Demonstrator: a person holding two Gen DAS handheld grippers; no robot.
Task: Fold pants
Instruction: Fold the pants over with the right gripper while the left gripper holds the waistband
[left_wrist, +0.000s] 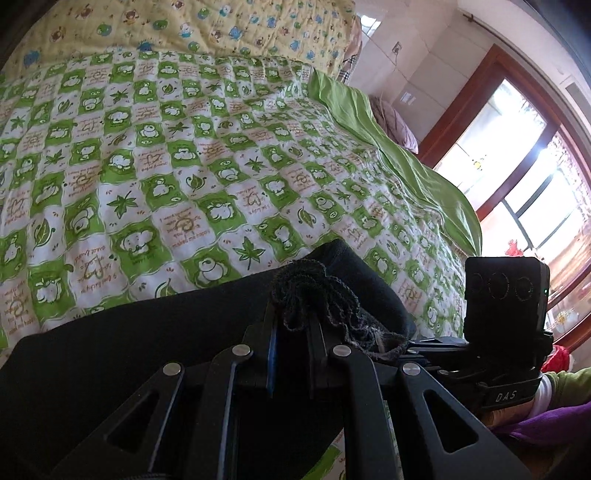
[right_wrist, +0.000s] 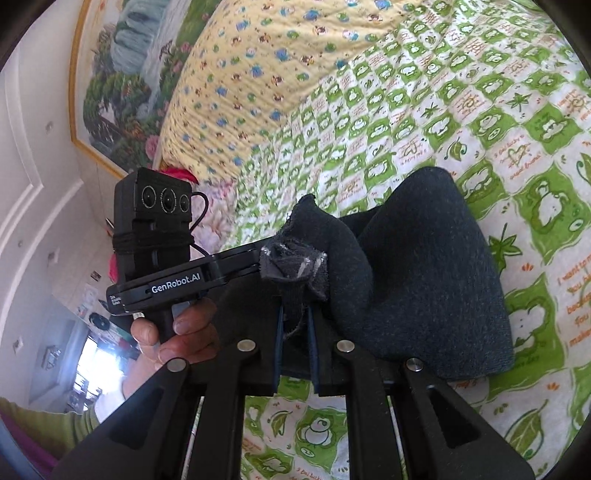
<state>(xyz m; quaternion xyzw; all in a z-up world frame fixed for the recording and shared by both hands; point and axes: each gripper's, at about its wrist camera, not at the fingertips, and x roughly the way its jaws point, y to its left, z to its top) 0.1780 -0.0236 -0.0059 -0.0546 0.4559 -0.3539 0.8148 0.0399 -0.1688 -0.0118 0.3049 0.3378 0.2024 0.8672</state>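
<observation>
The black pants (left_wrist: 122, 350) lie on a green and white checked quilt (left_wrist: 184, 166). My left gripper (left_wrist: 295, 314) is shut on a bunched, frayed hem of the pants, which bulges above its fingertips. My right gripper (right_wrist: 295, 291) is shut on another frayed edge of the pants (right_wrist: 424, 266); the dark cloth hangs in a fold to the right over the quilt (right_wrist: 480, 110). Each gripper shows in the other's view: the right one (left_wrist: 506, 332) close at the left one's right side, and the left one (right_wrist: 166, 284), held by a hand, close at the right one's left.
A yellow cartoon-print blanket (left_wrist: 203, 26) lies at the far end of the bed and also shows in the right wrist view (right_wrist: 277, 74). A green sheet edge (left_wrist: 406, 158) drops off the bed toward a wood-framed window (left_wrist: 517, 166). A framed landscape picture (right_wrist: 122, 85) hangs on the wall.
</observation>
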